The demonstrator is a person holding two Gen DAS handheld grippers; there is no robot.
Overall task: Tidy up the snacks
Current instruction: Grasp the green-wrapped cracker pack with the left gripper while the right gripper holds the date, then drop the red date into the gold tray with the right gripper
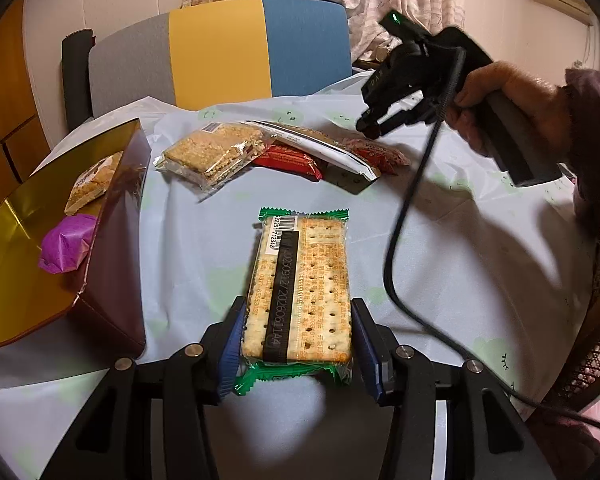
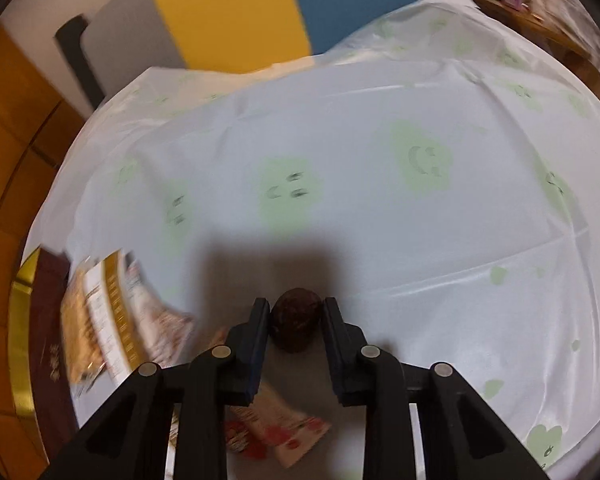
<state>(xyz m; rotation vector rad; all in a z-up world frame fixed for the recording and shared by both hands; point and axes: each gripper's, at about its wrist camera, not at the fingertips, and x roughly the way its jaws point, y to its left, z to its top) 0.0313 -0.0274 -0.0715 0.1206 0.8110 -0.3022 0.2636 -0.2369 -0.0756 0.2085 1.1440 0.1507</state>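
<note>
My left gripper (image 1: 298, 336) is shut on a green-wrapped cracker packet (image 1: 300, 284), holding it by its near end above the table. A gold-lined box (image 1: 28, 264) at the left holds a purple snack (image 1: 66, 248) and a grain bar (image 1: 92, 180). More snacks lie at the table's far side: a grain bar packet (image 1: 216, 152), red packets (image 1: 288, 160) and a silver packet (image 1: 320, 148). My right gripper (image 1: 370, 126) hovers above them. In the right wrist view it (image 2: 296, 320) is shut on a small dark round snack (image 2: 296, 324).
A light tablecloth (image 2: 340, 160) with green smiley flowers covers the round table. A grey, yellow and blue chair (image 1: 220, 48) stands behind it. The right gripper's black cable (image 1: 396, 248) hangs across the right side. Blurred packets (image 2: 112, 320) and the box's edge (image 2: 20, 340) show at the lower left.
</note>
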